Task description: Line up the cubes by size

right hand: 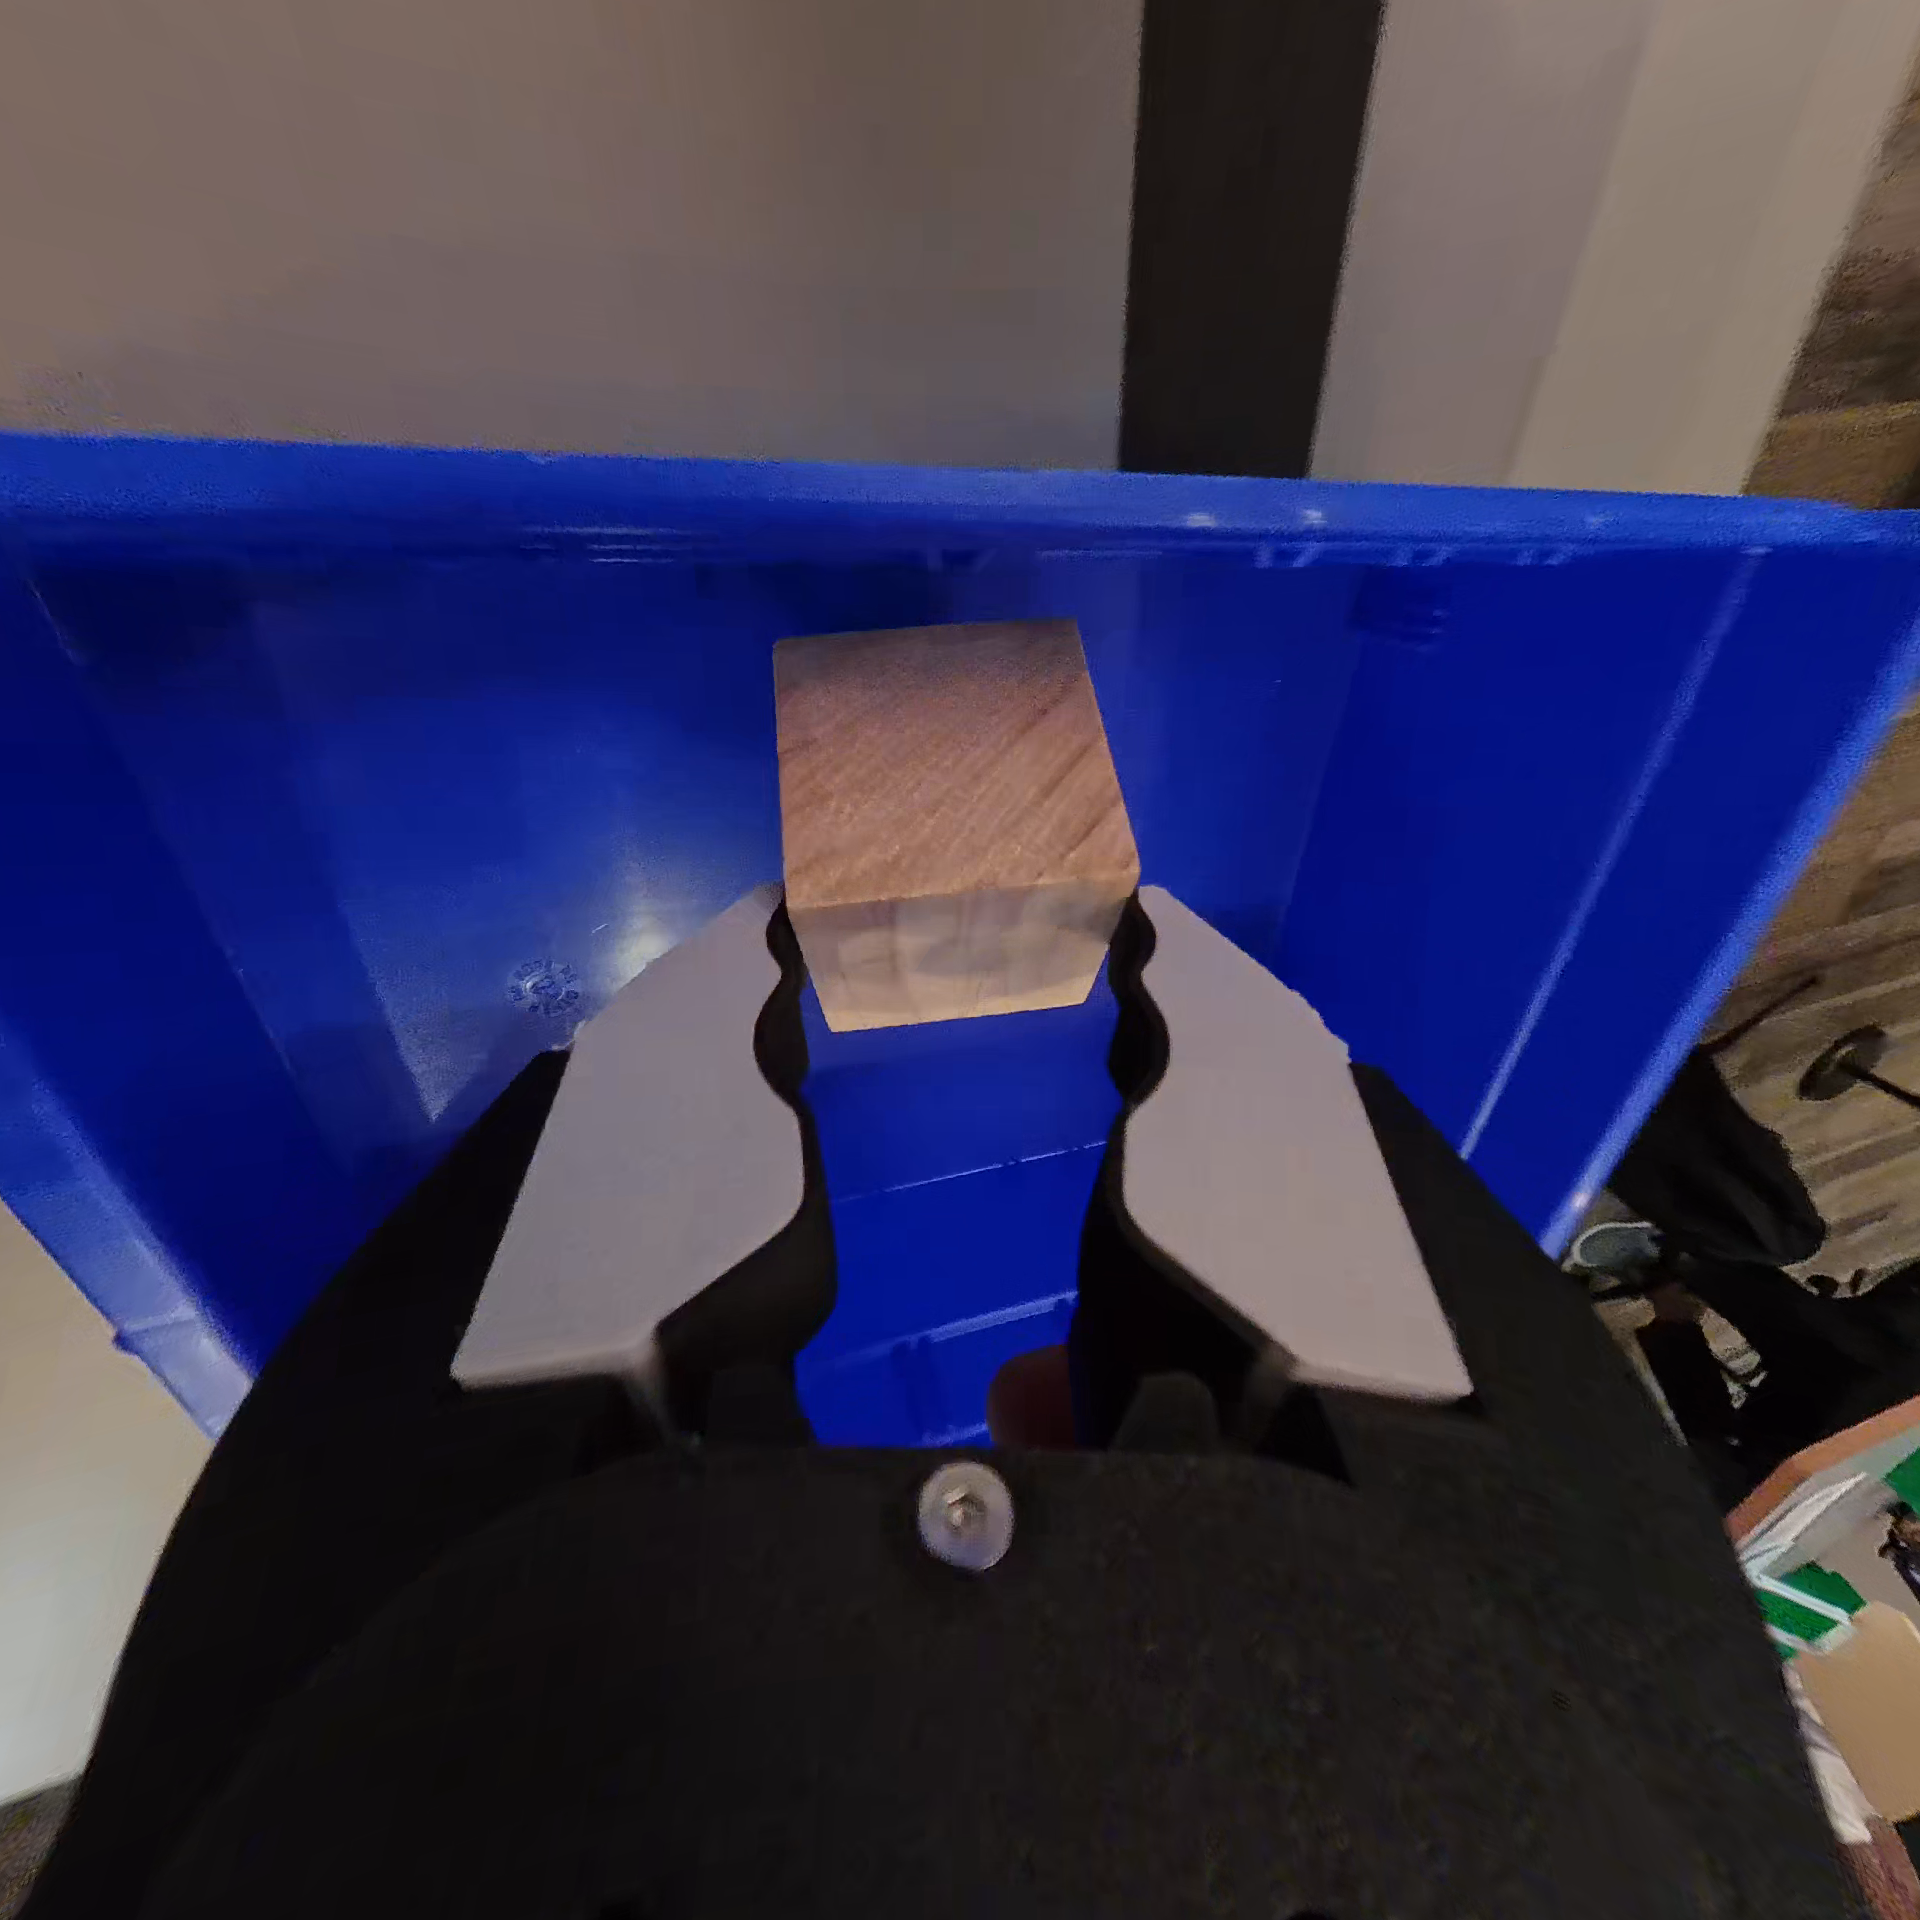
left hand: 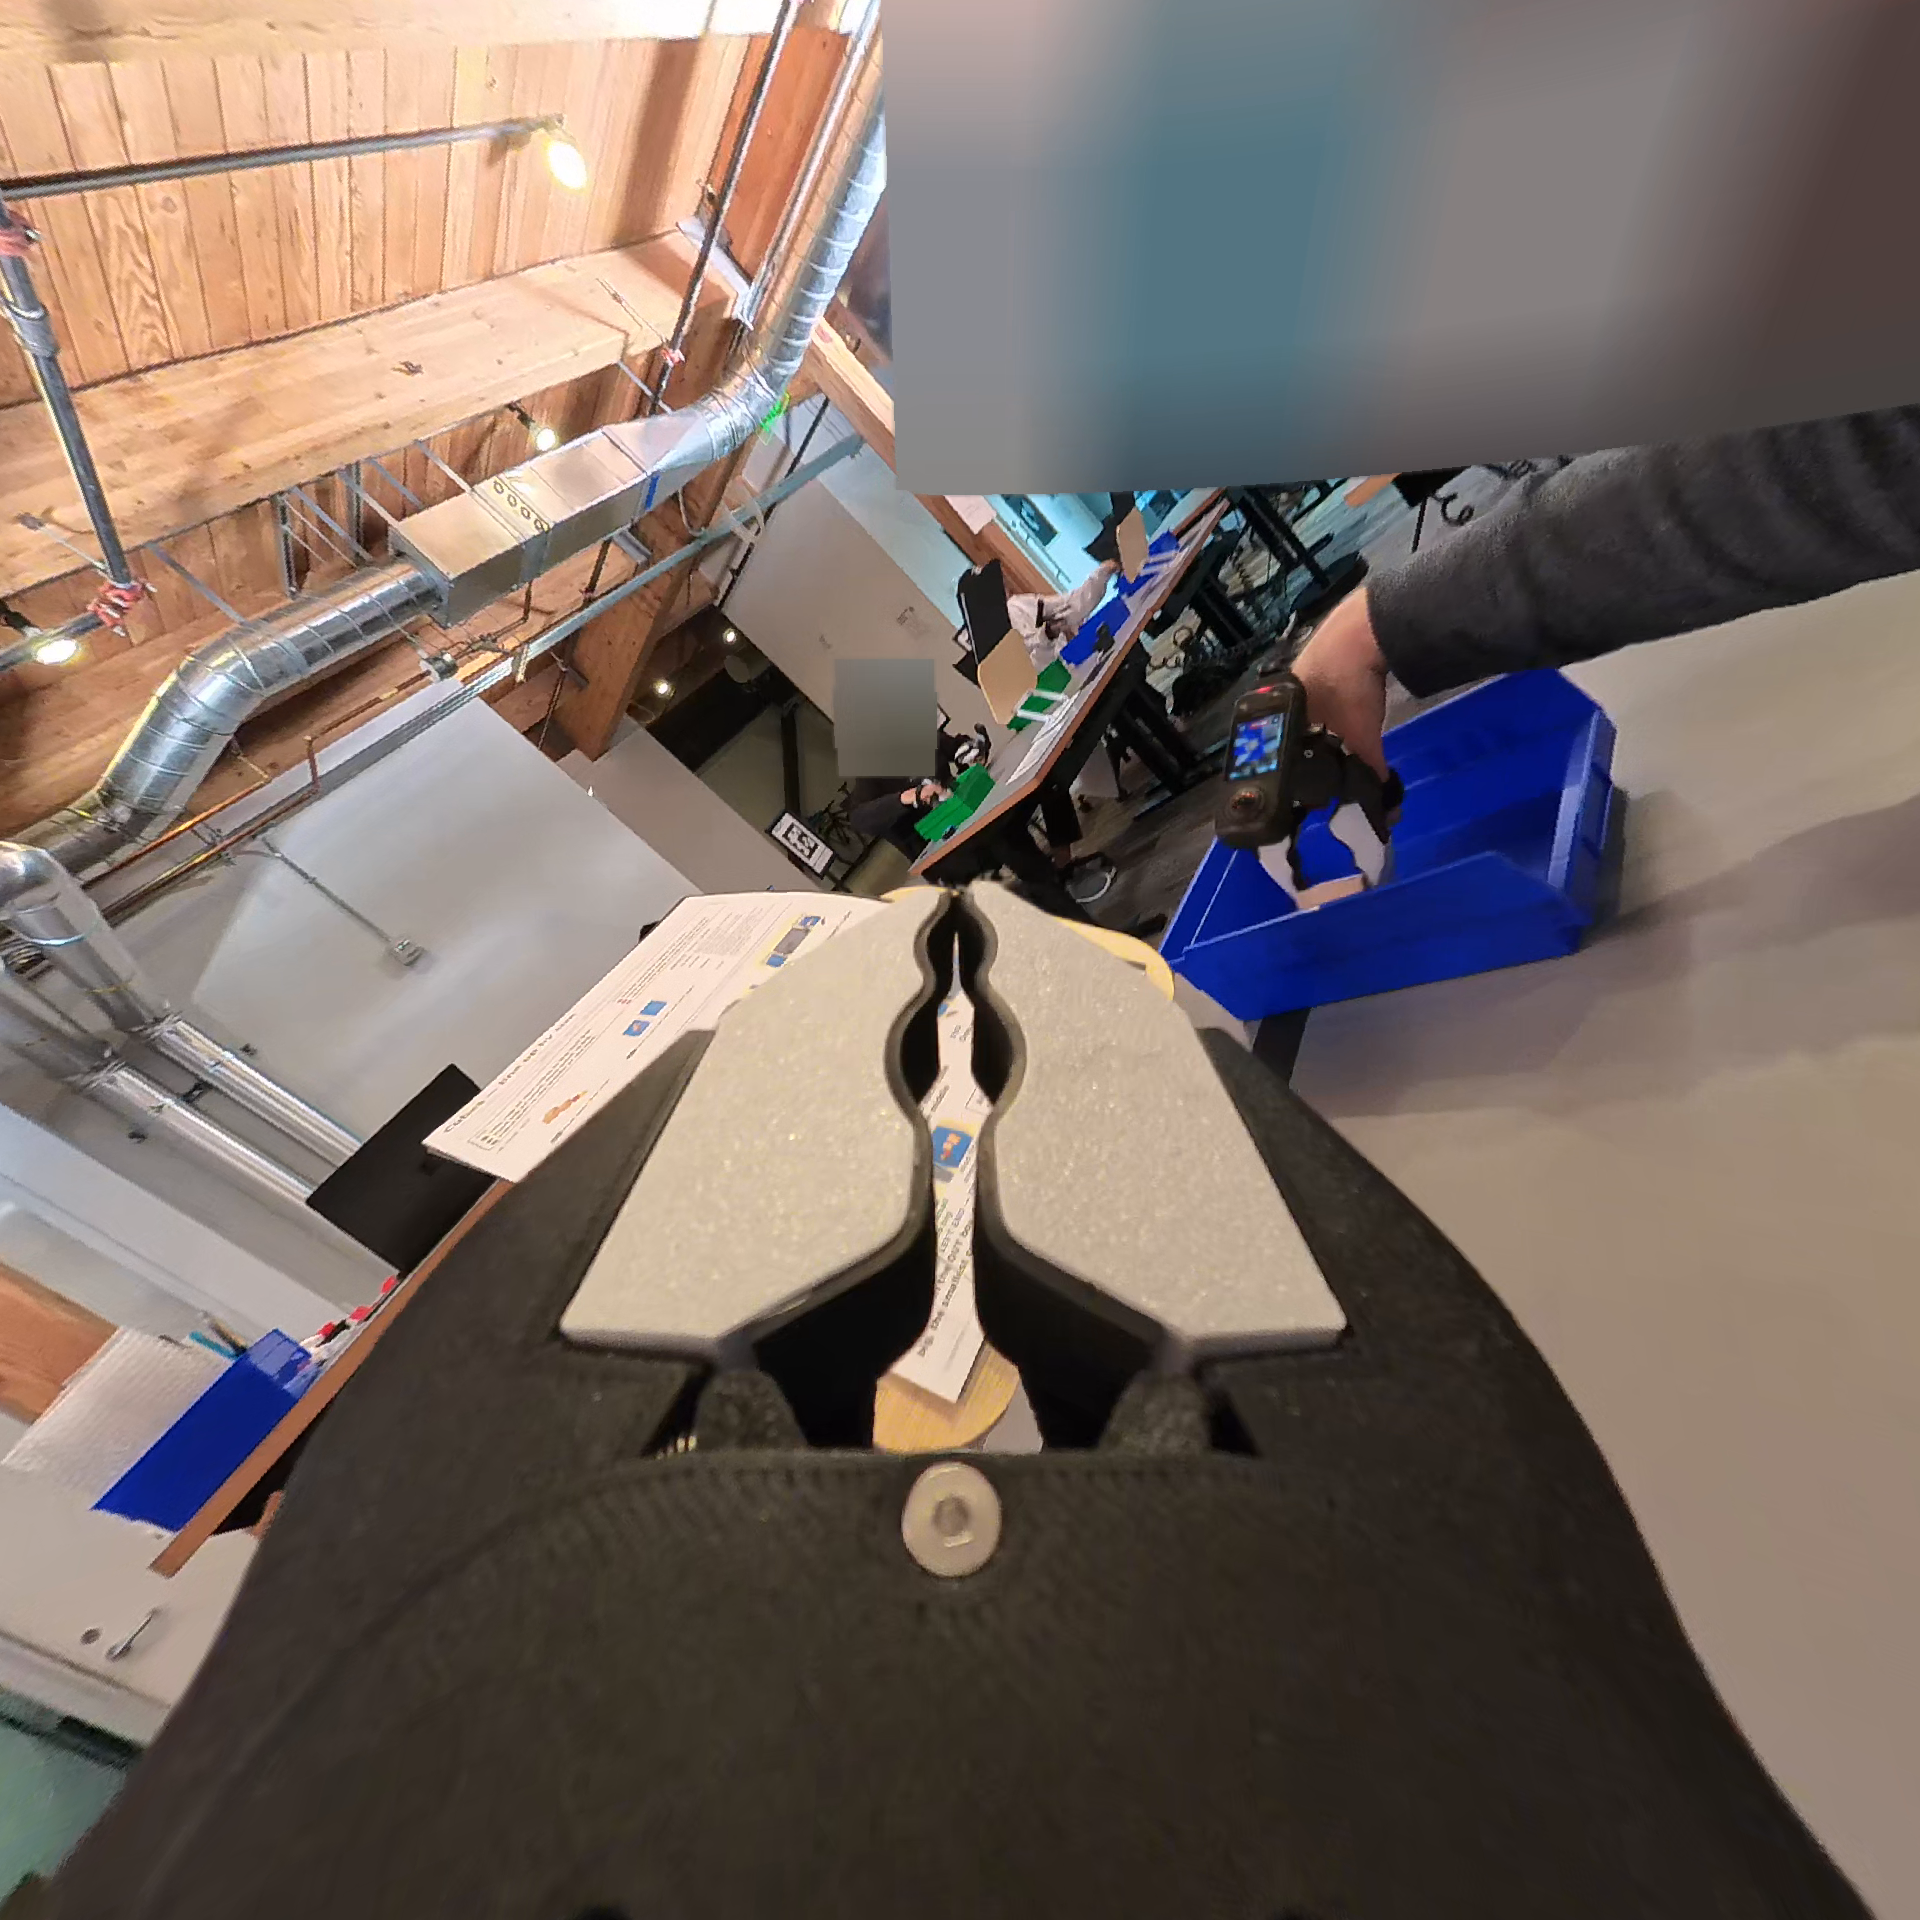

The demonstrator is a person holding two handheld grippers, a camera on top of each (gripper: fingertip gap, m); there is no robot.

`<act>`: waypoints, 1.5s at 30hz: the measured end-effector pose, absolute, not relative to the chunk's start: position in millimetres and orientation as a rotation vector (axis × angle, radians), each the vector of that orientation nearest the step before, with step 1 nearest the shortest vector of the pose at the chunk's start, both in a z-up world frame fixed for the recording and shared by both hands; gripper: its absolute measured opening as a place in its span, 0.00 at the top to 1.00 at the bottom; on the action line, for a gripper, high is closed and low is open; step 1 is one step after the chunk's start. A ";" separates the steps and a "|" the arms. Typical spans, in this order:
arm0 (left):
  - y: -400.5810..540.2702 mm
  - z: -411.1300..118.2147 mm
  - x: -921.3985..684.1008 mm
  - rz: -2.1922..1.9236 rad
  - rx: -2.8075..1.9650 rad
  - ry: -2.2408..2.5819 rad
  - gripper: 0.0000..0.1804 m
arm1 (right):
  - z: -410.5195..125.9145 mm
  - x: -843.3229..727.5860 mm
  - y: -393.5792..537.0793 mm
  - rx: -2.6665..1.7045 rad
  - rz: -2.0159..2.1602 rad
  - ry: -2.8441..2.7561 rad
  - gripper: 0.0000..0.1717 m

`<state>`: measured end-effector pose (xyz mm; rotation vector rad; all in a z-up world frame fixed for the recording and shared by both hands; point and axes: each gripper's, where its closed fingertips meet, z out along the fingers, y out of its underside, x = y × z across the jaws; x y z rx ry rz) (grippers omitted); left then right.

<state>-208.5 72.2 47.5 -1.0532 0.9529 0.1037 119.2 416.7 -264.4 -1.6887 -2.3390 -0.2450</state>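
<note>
Closest to us in the left wrist view, our left gripper [left hand: 961,894] points up and away with its jaws closed on nothing, above a printed sheet [left hand: 665,1023]; farther off it shows our right gripper [left hand: 1325,862] dipping into the blue bin [left hand: 1382,961] on the grey table [left hand: 1558,1247]. From the right wrist view we see what that one cannot: the wooden cube [right hand: 951,821] gripped at its near end between both pads, inside the bin. We judge this the fetching step; next we must lift it clear of the wall and set it on the table. No other cubes show.
</note>
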 end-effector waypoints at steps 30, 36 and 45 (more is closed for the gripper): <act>81.8 36.8 -224.8 0.204 -1.144 0.961 0.96 | -197.6 102.8 418.1 -1.684 -0.387 -2.047 0.61; 100.5 9.4 -252.0 0.372 -1.308 0.999 0.87 | -122.1 81.0 358.4 -1.484 -0.290 -1.770 0.67; 141.0 -106.1 -343.1 0.551 -1.867 1.127 0.77 | -121.7 -27.1 220.5 -1.127 0.134 -1.880 0.71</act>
